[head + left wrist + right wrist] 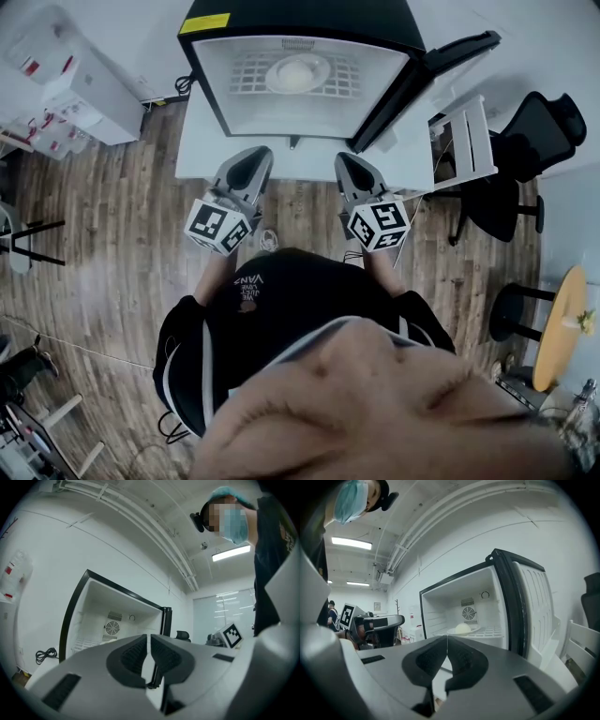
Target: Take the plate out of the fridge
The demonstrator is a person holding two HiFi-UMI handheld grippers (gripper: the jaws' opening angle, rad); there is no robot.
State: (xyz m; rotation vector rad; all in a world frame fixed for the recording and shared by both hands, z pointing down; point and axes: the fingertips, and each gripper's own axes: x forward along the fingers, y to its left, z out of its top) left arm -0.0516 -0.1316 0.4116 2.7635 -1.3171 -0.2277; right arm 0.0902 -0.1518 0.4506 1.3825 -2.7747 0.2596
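From the head view, my left gripper [257, 153] and my right gripper [345, 159] are side by side in front of the open fridge [309, 14]. Both point toward it and both are short of its opening. The plate [297, 73] lies inside on the wire shelf [246, 70], toward the back, with a pale round lump on it. It sits roughly on the line that runs between my two grippers, well apart from the tips of both. The door [441, 61] stands swung open on the right.

In the left gripper view my jaws are all but together, with only a thin slit between the ribbed pads and nothing in it. The fridge's white inside shows beyond and to the left of my tips, with the fan grille [111, 628] on its back wall. My own jaws cover the lower part of the compartment, so I cannot make out the plate here.

In the right gripper view my jaws are pressed pad to pad and empty. The plate shows just above my tips, straight ahead on the shelf under the fan grille and clear of them. The open door rises at the right.
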